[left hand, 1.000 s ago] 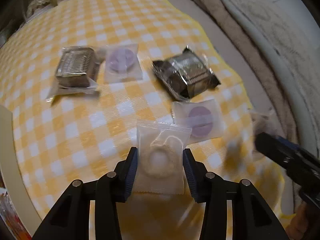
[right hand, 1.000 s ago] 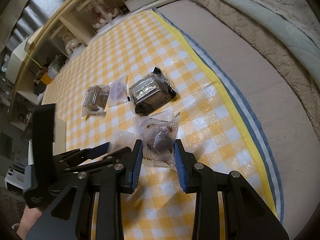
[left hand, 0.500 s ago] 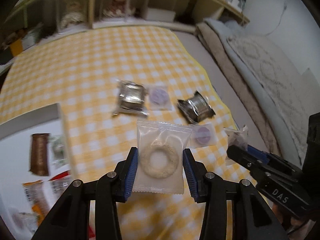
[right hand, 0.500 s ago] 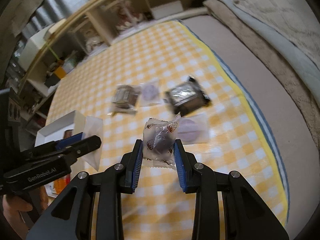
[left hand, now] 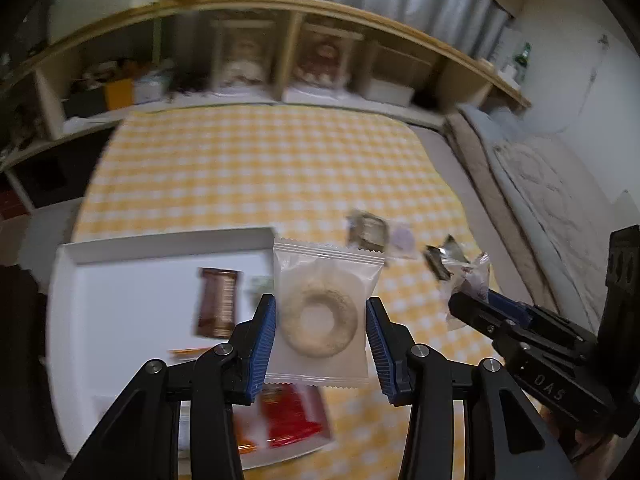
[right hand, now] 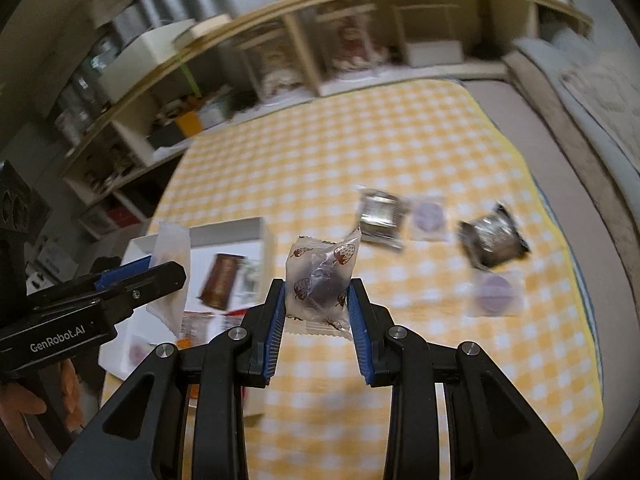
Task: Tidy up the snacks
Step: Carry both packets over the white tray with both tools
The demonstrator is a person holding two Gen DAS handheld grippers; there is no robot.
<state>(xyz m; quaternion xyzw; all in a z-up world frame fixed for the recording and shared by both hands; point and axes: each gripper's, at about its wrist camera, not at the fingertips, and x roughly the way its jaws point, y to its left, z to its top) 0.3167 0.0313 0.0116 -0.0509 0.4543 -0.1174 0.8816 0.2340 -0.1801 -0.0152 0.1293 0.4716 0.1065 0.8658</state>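
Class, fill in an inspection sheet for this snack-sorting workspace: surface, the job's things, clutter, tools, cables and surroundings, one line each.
Surface: yellow checked cloth, flat, beside a grey mat.
Job's things: white tray holding a brown packet and a red packet; four wrapped snacks lie loose on the cloth: two dark foil packs and two purple discs.
Clutter: nothing seen on the cloth besides the snacks.
Tools: left tool shut on a ring biscuit packet; right tool shut on a strawberry-print sweet.
Cables: nothing seen.
Surroundings: wooden shelves with blurred contents; bedding at right.
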